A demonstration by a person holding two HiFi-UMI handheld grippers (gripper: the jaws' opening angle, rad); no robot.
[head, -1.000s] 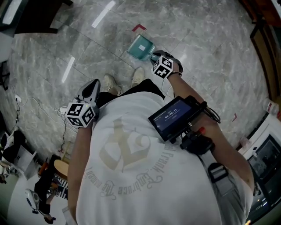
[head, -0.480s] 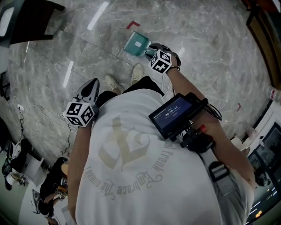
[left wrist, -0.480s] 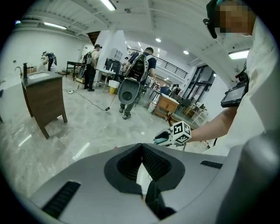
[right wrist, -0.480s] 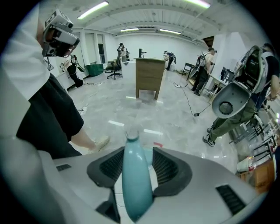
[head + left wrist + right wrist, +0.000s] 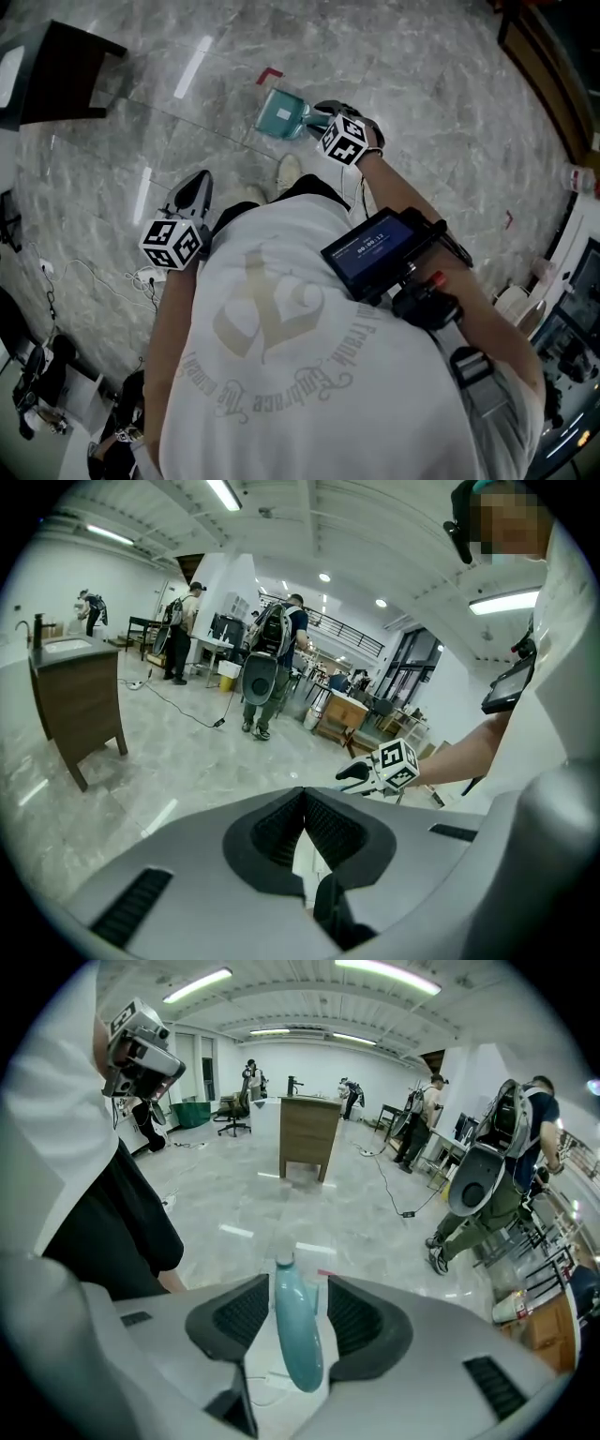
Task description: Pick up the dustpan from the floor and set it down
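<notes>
A teal dustpan (image 5: 281, 114) lies flat on the grey marble floor beside a red tape mark (image 5: 269, 73). My right gripper (image 5: 319, 114) reaches down at the pan's handle end. In the right gripper view the teal handle (image 5: 295, 1326) runs between the jaws of my right gripper (image 5: 298, 1312). Those jaws have just been opening, and a thin gap shows on each side of the handle. My left gripper (image 5: 197, 183) hangs by the person's left hip, away from the pan. In its own view the left gripper (image 5: 303, 794) has its jaws touching at the tip, with nothing between them.
A dark wooden table (image 5: 56, 70) stands at the upper left, and cables (image 5: 94, 272) trail on the floor at the left. The person's shoes (image 5: 289, 172) are just short of the pan. A wooden cabinet (image 5: 307, 1133) and several people stand farther off.
The head view has swung, so everything sits higher in the picture. The dustpan keeps its place by the red tape mark. The right gripper has lifted slightly back from it.
</notes>
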